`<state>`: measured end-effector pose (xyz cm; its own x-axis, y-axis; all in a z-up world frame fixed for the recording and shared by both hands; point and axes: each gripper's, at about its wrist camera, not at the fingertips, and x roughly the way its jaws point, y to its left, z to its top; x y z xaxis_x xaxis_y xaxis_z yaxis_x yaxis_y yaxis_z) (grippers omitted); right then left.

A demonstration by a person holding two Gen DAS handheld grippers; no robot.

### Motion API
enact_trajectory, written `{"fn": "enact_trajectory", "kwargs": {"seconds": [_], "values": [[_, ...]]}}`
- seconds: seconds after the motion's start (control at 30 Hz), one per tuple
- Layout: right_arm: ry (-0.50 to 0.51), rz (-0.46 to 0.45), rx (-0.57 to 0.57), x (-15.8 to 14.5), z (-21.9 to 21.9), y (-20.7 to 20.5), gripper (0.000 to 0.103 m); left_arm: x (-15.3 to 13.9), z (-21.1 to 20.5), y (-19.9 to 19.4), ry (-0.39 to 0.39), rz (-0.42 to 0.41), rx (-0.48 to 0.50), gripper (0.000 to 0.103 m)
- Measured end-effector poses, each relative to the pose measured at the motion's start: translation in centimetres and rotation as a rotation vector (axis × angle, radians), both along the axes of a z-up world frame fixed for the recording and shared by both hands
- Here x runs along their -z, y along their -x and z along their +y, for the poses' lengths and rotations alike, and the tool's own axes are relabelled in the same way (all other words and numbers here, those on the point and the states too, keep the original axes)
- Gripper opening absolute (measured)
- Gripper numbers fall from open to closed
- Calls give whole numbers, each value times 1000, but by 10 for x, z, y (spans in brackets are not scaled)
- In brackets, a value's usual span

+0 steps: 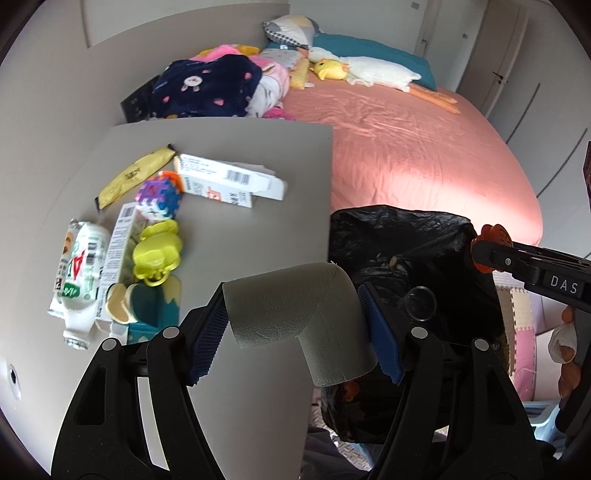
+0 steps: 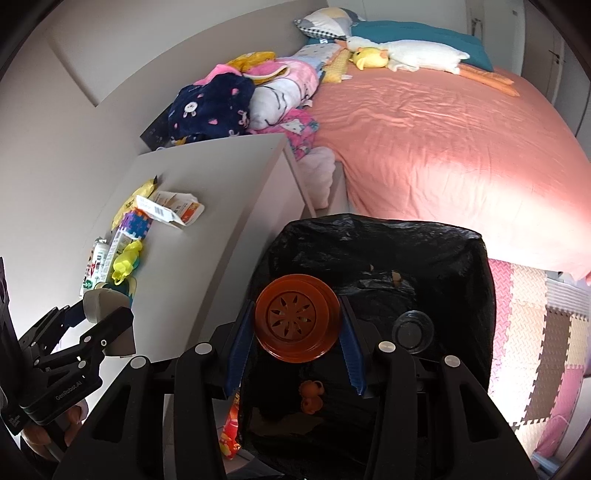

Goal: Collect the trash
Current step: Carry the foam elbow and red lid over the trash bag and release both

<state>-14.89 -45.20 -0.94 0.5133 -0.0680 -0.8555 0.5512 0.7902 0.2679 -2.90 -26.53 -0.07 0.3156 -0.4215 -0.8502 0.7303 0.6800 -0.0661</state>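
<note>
Left claw (image 1: 295, 328) clamps a grey foam corner piece (image 1: 295, 317) at the table (image 1: 258, 206) edge, left of the black bin bag (image 2: 461, 258). Right claw (image 2: 297, 341) grips an orange round lid (image 2: 297, 319) above the bag.

A grey table (image 1: 240, 236) carries a yellow wrapper (image 1: 135, 176), white cartons (image 1: 225, 181), a puzzle cube (image 1: 159, 195), a yellow toy (image 1: 157, 253) and a lying bottle (image 1: 79, 273). Beside it, a pink bed (image 1: 417, 155) holds pillows (image 1: 291, 29), clothes (image 1: 210, 86) and plush toys (image 1: 369, 72).
</note>
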Motion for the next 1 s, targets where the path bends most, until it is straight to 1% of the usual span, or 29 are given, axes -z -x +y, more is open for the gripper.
{"fn": "enact_trajectory", "kwargs": {"seconds": [0.2,0.43,0.57,0.63,0.7,0.73,0.77,0.8,0.9,1.0], "values": [[3,1,50,0,-12,15,46,-1,-21,10,1,2,61,68],[8,0,115,-2,-27,34,46,-1,-48,27,4,12,155,68],[8,1,147,-3,-34,43,46,2,-63,38,4,31,211,68],[4,5,158,-3,-37,46,46,4,-69,41,4,56,238,68],[-9,26,178,0,-42,49,48,9,-77,44,-4,105,283,72],[-10,28,193,0,-43,50,61,11,-81,47,-9,127,299,80],[0,27,228,-1,-46,54,68,12,-82,48,-10,136,302,98],[9,24,244,-1,-48,56,72,13,-83,49,-2,143,303,97],[17,16,272,-3,-52,63,72,18,-86,50,-4,180,303,97],[14,6,286,-2,-55,67,72,20,-84,52,-17,168,302,97]]}}
